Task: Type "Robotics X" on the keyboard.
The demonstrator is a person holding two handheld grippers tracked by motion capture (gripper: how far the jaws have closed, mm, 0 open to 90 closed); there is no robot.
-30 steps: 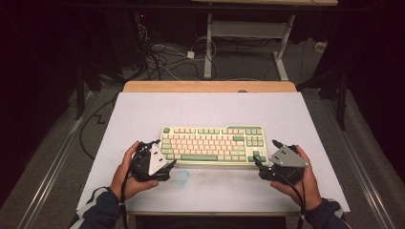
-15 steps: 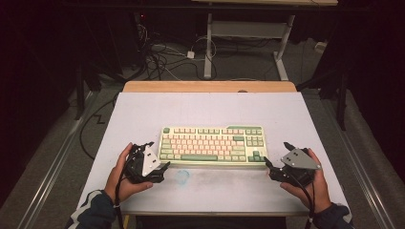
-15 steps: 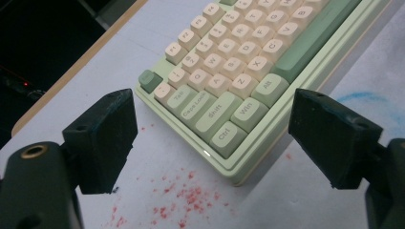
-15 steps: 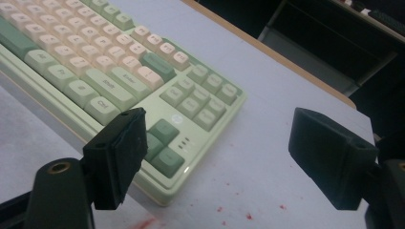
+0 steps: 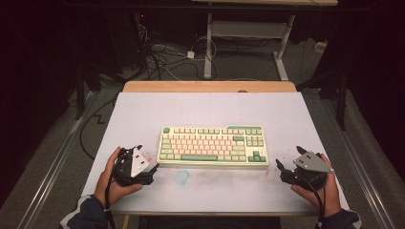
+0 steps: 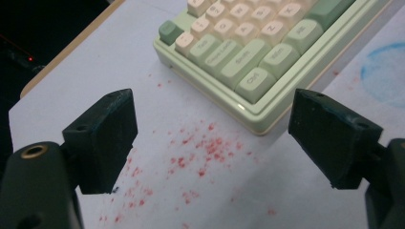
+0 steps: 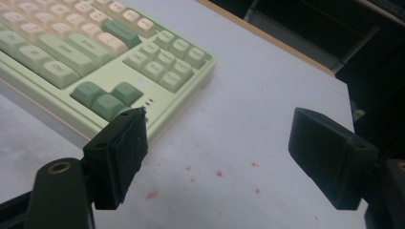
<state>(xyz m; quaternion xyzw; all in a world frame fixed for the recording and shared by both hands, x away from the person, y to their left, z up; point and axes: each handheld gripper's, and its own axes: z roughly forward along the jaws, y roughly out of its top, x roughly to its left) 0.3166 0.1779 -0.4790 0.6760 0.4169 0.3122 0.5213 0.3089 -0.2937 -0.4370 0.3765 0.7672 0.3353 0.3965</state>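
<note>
Pale green plastic keyboard with cream and darker green keycaps point(image 5: 213, 146) lies flat near the middle of the white paper-covered table point(image 5: 205, 109), long edge facing the person. Rectangular case, rounded corners, raised rim; glossy lower edge in the left gripper view point(image 6: 248, 57).

Left gripper point(image 5: 149, 168), black hard plastic with a grey three-cornered plate, sits just off the keyboard's near-left corner, not touching. Jaws spread wide, nothing between them. Blocky matte black fingertips point(image 6: 102, 138) hang over red speckled stains point(image 6: 200, 152) on the sheet; faint blue ring smudge point(image 5: 182, 177) further right.

Right gripper point(image 5: 282, 168), same build, held near the keyboard's near-right corner, apart from it. Jaws wide open, empty; left pad point(image 7: 122, 152) overlaps the arrow-key cluster point(image 7: 107, 98) in the right gripper view; contact can't be told. Few red flecks on the sheet there.

Bare wooden table edge point(image 5: 210, 86) at the far side; tangled dark cables point(image 5: 162, 62) on the floor beyond.
</note>
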